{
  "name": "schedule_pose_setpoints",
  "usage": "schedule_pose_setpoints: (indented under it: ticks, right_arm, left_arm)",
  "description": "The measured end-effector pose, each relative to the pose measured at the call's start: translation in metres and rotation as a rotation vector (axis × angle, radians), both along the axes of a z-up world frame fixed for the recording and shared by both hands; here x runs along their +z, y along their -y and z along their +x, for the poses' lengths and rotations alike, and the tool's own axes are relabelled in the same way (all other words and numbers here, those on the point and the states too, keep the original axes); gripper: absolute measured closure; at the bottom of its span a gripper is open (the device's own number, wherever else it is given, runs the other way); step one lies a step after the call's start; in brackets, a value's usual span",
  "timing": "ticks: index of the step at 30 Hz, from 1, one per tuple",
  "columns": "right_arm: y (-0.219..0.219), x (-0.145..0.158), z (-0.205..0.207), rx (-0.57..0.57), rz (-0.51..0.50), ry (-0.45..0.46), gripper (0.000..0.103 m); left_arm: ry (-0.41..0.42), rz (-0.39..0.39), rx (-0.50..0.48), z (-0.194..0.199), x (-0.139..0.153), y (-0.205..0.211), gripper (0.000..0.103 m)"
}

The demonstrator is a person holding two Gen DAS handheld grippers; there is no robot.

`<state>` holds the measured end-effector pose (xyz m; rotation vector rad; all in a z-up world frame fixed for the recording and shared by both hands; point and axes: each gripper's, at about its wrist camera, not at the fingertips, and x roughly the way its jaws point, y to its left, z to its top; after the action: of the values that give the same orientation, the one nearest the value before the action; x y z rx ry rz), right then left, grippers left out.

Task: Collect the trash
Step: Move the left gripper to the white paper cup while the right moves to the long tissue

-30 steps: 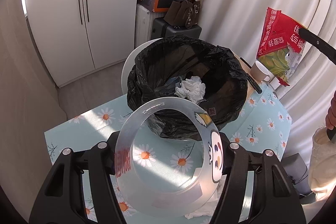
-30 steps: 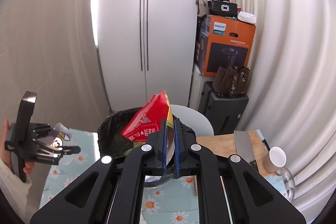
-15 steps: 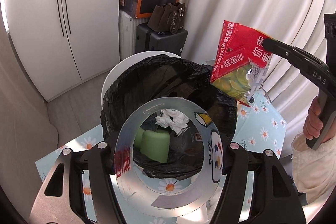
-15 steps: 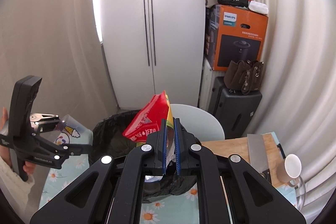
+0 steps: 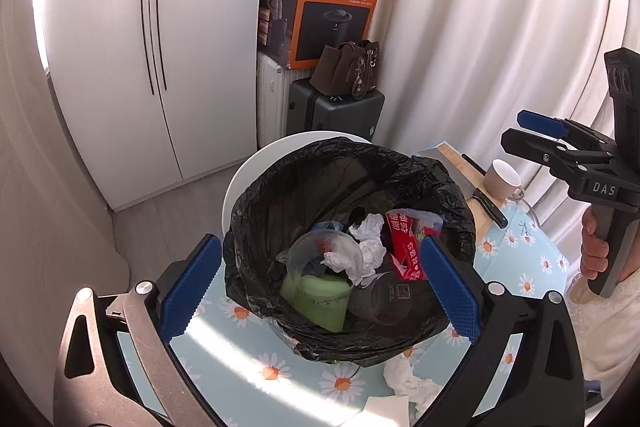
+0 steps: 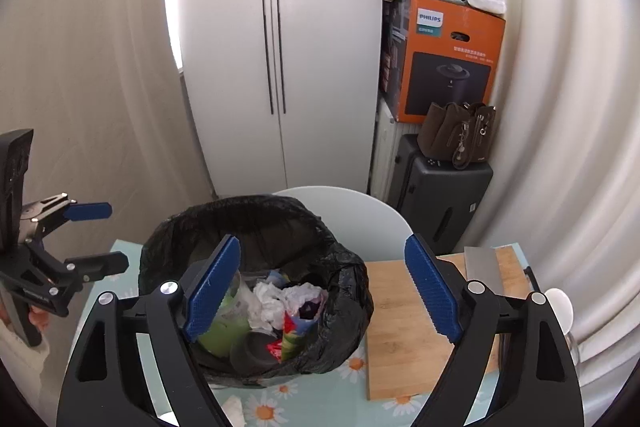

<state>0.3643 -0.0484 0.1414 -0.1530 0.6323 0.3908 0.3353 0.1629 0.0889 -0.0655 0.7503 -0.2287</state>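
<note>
A bin lined with a black bag (image 5: 280,167) stands on the daisy-print table. Inside it lie a clear plastic cup (image 5: 310,255), a red snack bag (image 5: 406,247), crumpled tissue (image 5: 370,243) and a green cup (image 5: 316,297). My left gripper (image 5: 319,241) hovers over the near rim, its jaws opening wide with nothing between them. My right gripper (image 6: 323,241) hangs over the bin (image 6: 192,219) from the other side, jaws also opening and holding nothing; the red snack bag (image 6: 290,335) lies below it. Each gripper shows in the other's view, the right gripper (image 5: 516,127) and the left gripper (image 6: 116,235).
Loose tissue (image 5: 404,379) lies on the table in front of the bin. A wooden cutting board (image 6: 404,307) with a cleaver (image 6: 480,261) sits to the right, a mug (image 5: 502,179) beyond it. A white chair (image 6: 360,211) stands behind the bin; a suitcase and boxes stand by the curtain.
The left gripper let go of the clear cup and the right gripper let go of the red snack bag; both now lie in the bin. Both pairs of jaws went wide.
</note>
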Motion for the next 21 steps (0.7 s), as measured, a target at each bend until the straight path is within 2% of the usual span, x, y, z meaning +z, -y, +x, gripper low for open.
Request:
schedule_pose_setpoints:
  ticks: [4, 9, 17, 21]
  right_arm:
    - [-0.002, -0.004, -0.010, -0.003, -0.009, -0.015, 0.017]
    - [-0.003, -0.004, -0.028, -0.006, 0.018, -0.034, 0.015]
    - [-0.003, -0.002, -0.061, -0.040, -0.014, -0.040, 0.014]
    - [0.001, -0.004, -0.078, -0.043, -0.016, -0.052, 0.014]
  left_arm:
    - [-0.031, 0.023, 0.004, -0.015, -0.011, -0.001, 0.006]
    - [-0.077, 0.053, -0.043, -0.042, -0.024, 0.000, 0.006]
    - [-0.101, 0.015, -0.073, -0.076, -0.041, -0.002, 0.006]
    - [-0.115, 0.025, -0.091, -0.088, -0.047, 0.003, 0.006]
